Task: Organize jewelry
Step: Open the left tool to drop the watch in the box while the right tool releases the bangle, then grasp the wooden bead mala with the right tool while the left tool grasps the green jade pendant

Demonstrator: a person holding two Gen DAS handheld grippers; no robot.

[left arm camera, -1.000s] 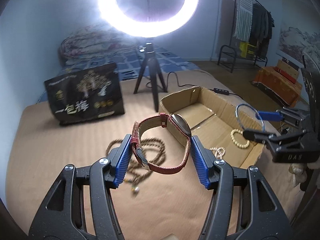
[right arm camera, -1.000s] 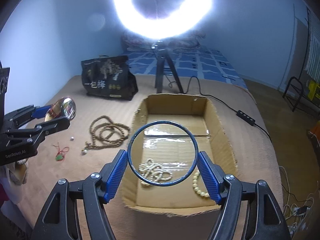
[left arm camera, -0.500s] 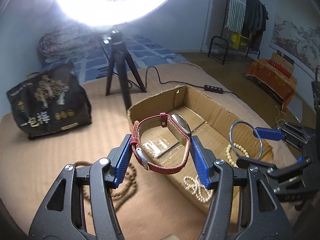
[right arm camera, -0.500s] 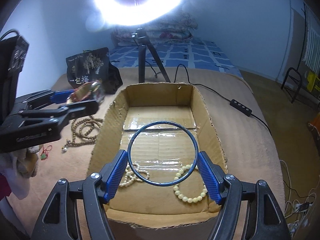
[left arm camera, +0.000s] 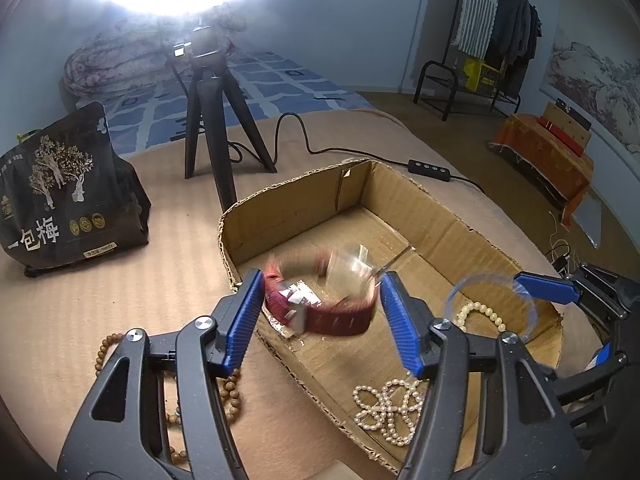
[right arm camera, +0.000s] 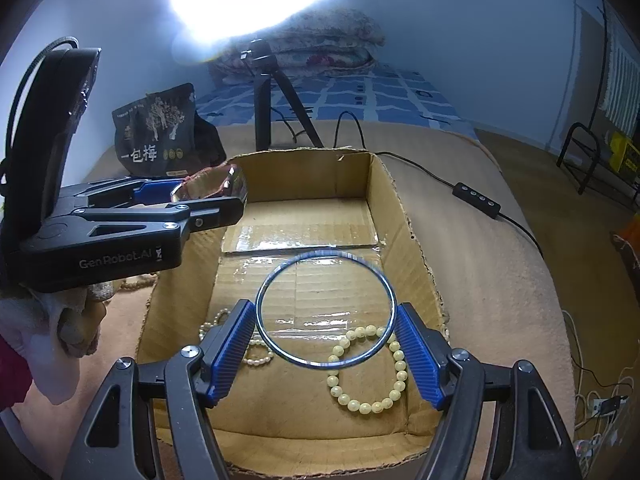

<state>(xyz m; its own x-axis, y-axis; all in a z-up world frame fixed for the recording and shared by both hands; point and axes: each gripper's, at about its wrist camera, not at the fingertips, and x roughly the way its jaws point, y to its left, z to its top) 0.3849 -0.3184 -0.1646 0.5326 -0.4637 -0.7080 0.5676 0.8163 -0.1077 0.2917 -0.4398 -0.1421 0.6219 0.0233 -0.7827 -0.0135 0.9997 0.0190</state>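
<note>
Left tongs (left arm camera: 322,312), spread wide, with a blurred red-strapped watch (left arm camera: 320,300) loose between the blue fingers, above the left rim of the cardboard box (left arm camera: 460,220). Right tongs (right arm camera: 326,350), narrowed onto a thin blue bangle (right arm camera: 325,308), above the box's near end, over a pearl strand (right arm camera: 224,332) and yellow bead bracelet (right arm camera: 372,396).

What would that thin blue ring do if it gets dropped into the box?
The blue bangle looks like a rigid, thin hoop, so it probably keeps its shape. Being round, it may roll or wobble before settling flat in the cardboard box. It seems light, pinched only at its edges by the right tool.
</note>
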